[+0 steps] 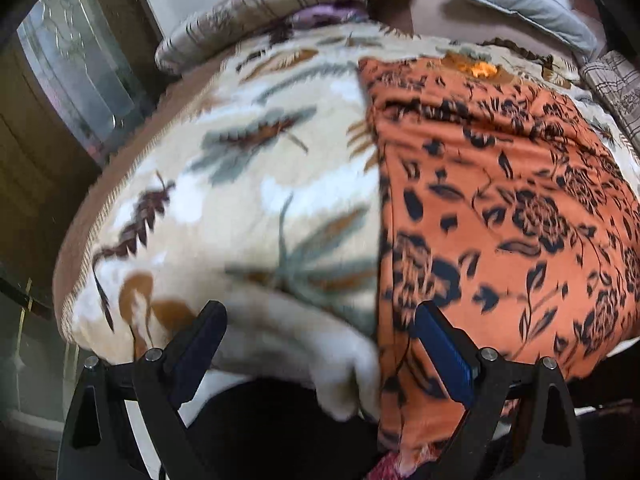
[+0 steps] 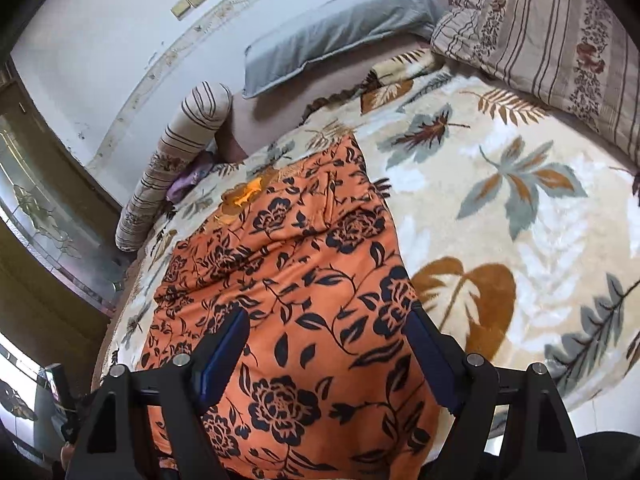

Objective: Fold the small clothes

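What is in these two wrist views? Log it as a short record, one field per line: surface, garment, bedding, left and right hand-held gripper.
surface: bed under a cream fleece blanket with a leaf print
garment: orange fabric garment with black flower print, spread flat on the blanket, near end draped over the bed edge
bedding: grey pillow at the head; striped beige floral pillow beside it
left hand-held gripper: open, above the garment's left edge
right hand-held gripper: open, above the garment, nothing held
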### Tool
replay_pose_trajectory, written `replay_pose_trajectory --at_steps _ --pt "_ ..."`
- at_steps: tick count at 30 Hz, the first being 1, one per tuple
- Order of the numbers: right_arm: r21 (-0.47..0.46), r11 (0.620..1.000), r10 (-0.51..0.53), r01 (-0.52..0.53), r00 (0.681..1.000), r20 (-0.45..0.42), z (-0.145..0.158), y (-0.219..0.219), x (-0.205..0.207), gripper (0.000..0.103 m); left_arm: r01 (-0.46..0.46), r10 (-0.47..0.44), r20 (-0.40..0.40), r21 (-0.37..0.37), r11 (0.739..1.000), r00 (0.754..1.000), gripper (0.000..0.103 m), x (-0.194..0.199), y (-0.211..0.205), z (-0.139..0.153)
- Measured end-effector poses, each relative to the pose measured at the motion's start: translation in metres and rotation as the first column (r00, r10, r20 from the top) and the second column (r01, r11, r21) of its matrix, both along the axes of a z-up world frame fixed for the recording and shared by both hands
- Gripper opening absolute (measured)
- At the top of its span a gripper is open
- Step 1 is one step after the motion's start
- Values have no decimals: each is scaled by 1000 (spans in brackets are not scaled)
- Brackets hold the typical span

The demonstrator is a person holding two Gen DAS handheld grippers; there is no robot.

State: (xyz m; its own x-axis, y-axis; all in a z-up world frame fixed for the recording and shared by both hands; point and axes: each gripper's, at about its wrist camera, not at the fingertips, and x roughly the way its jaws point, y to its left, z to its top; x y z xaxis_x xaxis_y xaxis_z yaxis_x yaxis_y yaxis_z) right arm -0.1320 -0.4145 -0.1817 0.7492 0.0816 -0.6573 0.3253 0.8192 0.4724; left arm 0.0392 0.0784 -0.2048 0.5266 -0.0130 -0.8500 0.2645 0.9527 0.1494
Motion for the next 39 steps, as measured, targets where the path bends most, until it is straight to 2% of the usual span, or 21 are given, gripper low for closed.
replay_pose_trajectory --at_steps 4,10,12,14,17,19,22,26,30,31,35,39 --pt "-3 1000 15 -15 999 -34 -5 5 2 83 32 -41 -86 -107 994 995 95 -9 2 -8" --pt "13 999 34 -33 996 -85 -14 8 4 83 41 -82 -167 -236 971 983 95 -17 2 -14" --pt "30 999 33 -30 994 -104 -19 6 3 83 50 -97 -173 -259 965 980 88 -17 1 -15" --pt "52 998 29 -23 992 -123 -24 3 3 83 58 -102 -167 -251 966 981 75 -16 0 -16" --pt "70 998 19 -9 990 -142 -29 0 2 83 46 -95 -176 -261 964 980 63 -14 5 -18" --pt "68 998 12 -2 989 -148 -31 -1 3 83 35 -86 -185 -264 964 979 60 -11 10 -16" --pt "76 997 14 -3 989 -149 -33 -3 4 83 20 -67 -164 -272 962 984 60 -14 15 -1" --pt "77 997 15 -3 989 -147 -35 -2 8 83 53 -81 -83 -297 954 993 60 -14 12 20" --pt "83 997 13 -2 990 -137 -35 -3 10 83 89 -102 -32 -273 958 994 60 5 -2 17" --pt "82 997 12 -1 991 -133 -35 -3 10 83 83 -96 -36 -264 961 995 60 13 -5 13" --pt "84 996 -1 12 992 -125 -35 -6 7 83 10 -57 -152 -295 955 987 60 32 2 -16" --pt "86 996 -5 16 993 -121 -34 -7 5 83 -29 -28 -188 -294 955 982 60 22 19 -27"
